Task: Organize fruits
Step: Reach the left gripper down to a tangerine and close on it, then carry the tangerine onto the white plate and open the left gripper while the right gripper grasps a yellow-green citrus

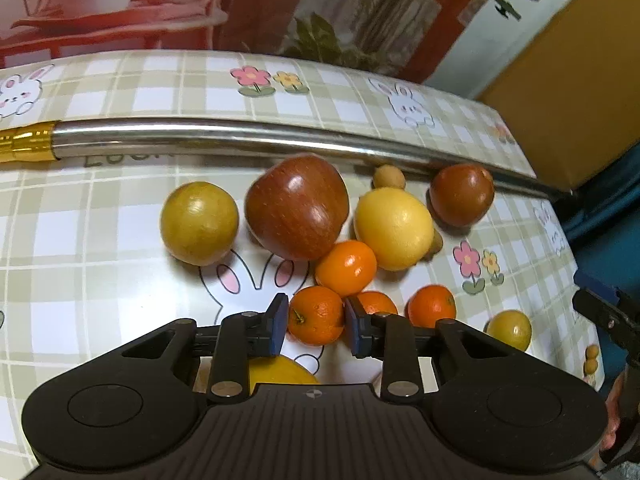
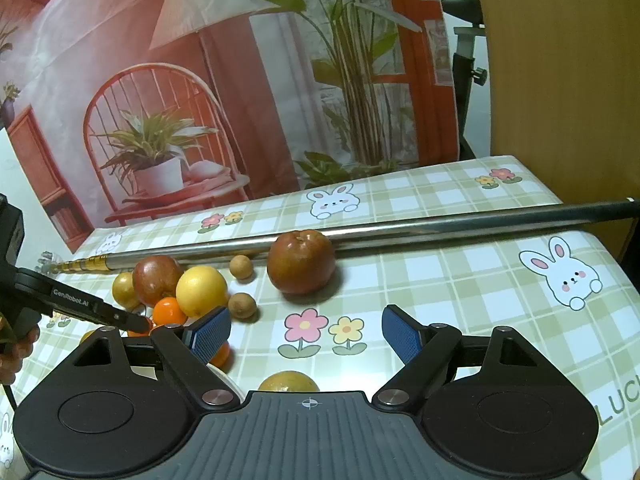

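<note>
Several fruits lie ahead of the left gripper (image 1: 316, 326): one big apple (image 1: 297, 207), then a small mandarin (image 1: 316, 315) sitting between its parted jaws, not yet clamped. Right gripper (image 2: 306, 334) hangs wide apart, farther away.

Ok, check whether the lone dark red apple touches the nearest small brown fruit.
Apart: right wrist view shows tablecloth between dark red apple and brown fruit.

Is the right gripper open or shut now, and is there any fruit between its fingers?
Open. The right gripper has its blue fingers far apart, with only the tablecloth and its flower print between them; no fruit is held.
</note>
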